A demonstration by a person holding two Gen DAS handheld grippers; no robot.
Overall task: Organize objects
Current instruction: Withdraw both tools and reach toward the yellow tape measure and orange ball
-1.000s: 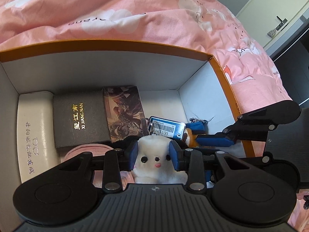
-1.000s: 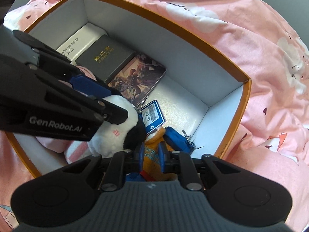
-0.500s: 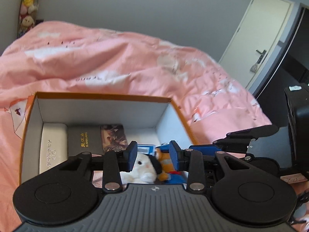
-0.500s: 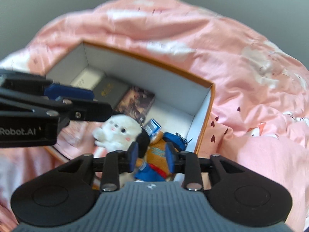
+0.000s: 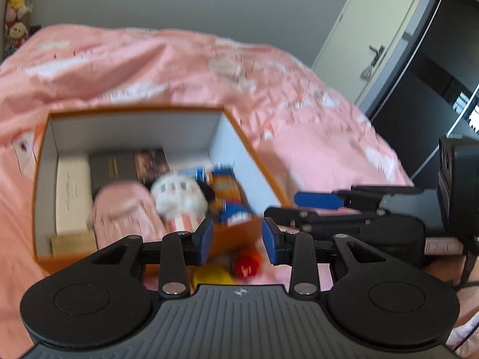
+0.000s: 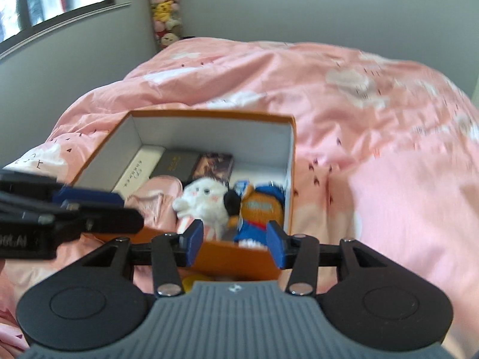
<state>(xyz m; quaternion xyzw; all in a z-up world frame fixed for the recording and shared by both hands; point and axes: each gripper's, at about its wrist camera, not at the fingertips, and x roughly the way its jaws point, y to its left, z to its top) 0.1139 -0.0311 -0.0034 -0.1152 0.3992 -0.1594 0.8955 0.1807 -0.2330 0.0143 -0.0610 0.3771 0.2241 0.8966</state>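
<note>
While both tongs hang above the near edge of the box, neither pinches anything. The left tongs [image 5: 237, 240] stand spread, with only the box's near wall and the bedding showing between the blue pads. The right tongs [image 6: 234, 243] are opening, nothing gripped between them; the box rim shows in the gap.

Just beyond lies the orange box [image 6: 239, 258] with white inner walls, resting on a pink quilt [image 6: 374, 137] spread over the bed. Inside, near the front right, a white plush toy [image 6: 206, 199] lies touching an orange plush toy in blue clothes [image 6: 262, 209]. A pink pouch [image 5: 125, 209] lies left of them. Along the far wall sit a white case [image 5: 73, 188], a dark grey box with gold lettering [image 5: 112, 169] and a dark picture card [image 5: 151, 163], side by side.

Outside the box, under the left tongs, a yellow object [image 5: 211, 275] and a small red object [image 5: 247, 261] rest on the quilt, too blurred to identify.
</note>
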